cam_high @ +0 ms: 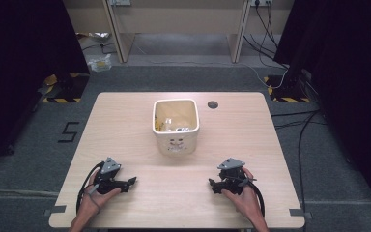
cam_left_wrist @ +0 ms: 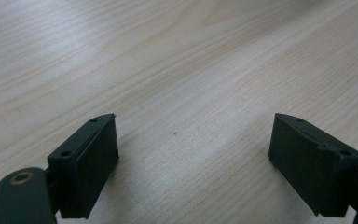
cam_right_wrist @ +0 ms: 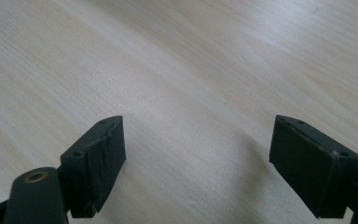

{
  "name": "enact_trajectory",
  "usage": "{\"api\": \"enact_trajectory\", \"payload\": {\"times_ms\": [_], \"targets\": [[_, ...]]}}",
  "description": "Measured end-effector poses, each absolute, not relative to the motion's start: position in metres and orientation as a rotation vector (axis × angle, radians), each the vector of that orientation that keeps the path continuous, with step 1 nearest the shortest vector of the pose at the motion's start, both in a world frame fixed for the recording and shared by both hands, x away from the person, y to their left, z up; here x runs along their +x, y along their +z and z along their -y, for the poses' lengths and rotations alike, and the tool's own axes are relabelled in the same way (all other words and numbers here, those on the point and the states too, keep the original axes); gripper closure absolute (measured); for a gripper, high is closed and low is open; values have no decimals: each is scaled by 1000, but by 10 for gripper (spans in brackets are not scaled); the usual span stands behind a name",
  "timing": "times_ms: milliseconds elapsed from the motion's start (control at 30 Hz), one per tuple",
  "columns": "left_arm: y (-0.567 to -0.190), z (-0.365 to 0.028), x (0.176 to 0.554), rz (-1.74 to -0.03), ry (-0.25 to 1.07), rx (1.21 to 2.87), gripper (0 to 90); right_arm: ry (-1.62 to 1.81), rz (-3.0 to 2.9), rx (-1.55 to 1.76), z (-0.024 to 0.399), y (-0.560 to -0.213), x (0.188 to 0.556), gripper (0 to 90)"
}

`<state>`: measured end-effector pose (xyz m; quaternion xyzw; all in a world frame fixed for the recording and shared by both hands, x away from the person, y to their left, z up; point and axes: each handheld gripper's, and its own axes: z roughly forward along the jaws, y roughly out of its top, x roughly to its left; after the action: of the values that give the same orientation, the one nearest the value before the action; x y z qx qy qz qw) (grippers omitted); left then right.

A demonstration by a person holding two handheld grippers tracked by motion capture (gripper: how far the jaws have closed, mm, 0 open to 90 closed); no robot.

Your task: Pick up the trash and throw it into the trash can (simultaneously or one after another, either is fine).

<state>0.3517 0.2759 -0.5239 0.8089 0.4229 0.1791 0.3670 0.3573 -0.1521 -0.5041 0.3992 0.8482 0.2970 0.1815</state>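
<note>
Nearest the high camera, my hands rest low on the wooden table point(cam_high: 140, 118), the left gripper point(cam_high: 125, 182) and right gripper point(cam_high: 216, 184) pointing inward at each other, well apart, a waiting pose by my guess. The white bin point(cam_high: 176, 126) stands beyond them at mid-table with small items inside, too small to name. In the left gripper view my jaws are spread wide over bare wood grain, pinching nothing. The right gripper view reads the same: jaws parted, tilted down toward empty tabletop.
</note>
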Motion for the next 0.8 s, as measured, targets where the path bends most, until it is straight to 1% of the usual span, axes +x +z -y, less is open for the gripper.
{"api": "enact_trajectory", "payload": {"times_ms": [467, 800], "targets": [[-524, -276, 352, -1087, 460, 2078, 146, 879, -2366, 1167, 154, -509, 349, 186], [-524, -276, 352, -1086, 460, 2079, 146, 943, -2320, 1211, 160, -515, 341, 164]]}}
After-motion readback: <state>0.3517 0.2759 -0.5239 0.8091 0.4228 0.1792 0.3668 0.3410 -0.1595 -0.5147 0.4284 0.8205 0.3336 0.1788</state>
